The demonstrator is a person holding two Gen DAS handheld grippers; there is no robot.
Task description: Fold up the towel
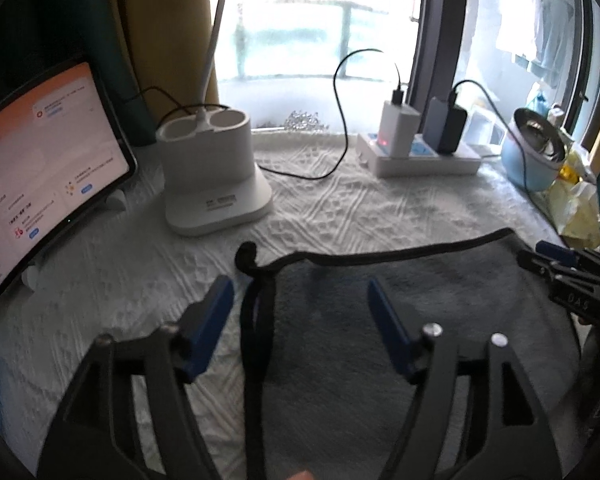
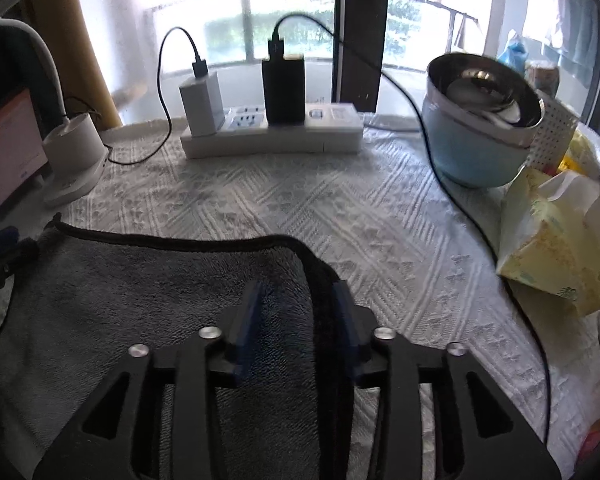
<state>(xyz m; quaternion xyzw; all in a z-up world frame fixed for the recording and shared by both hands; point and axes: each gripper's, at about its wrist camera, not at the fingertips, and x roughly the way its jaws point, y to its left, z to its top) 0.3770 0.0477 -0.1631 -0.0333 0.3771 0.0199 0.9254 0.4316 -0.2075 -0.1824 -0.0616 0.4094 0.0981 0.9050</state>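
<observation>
Grey towel (image 2: 148, 292) with dark piping, lying on the white textured tablecloth (image 2: 380, 232) on the near side of the power strip (image 2: 272, 136). Its far hem runs roughly parallel to the strip, and a doubled dark edge along the left side suggests at least one fold is already laid; how many layers lie beneath cannot be told. Judged from this, the task is under way, with further halving and squaring of edges still to do.

Left gripper (image 1: 300, 320): fingers spread wide apart, straddling the towel's left edge just above the cloth, holding nothing. Right gripper (image 2: 298, 316): fingers drawn in close, with the towel's right-hand corner and its piping lying between them; whether the pads truly pinch the cloth cannot be told.

Containers: a blue bowl (image 2: 476, 156), right of the power strip, holds a steel inner bowl with what appears to be a spoon. The white two-well holder (image 1: 214, 172), left of the strip, has a lamp stem rising from it; its wells look otherwise empty.
</observation>
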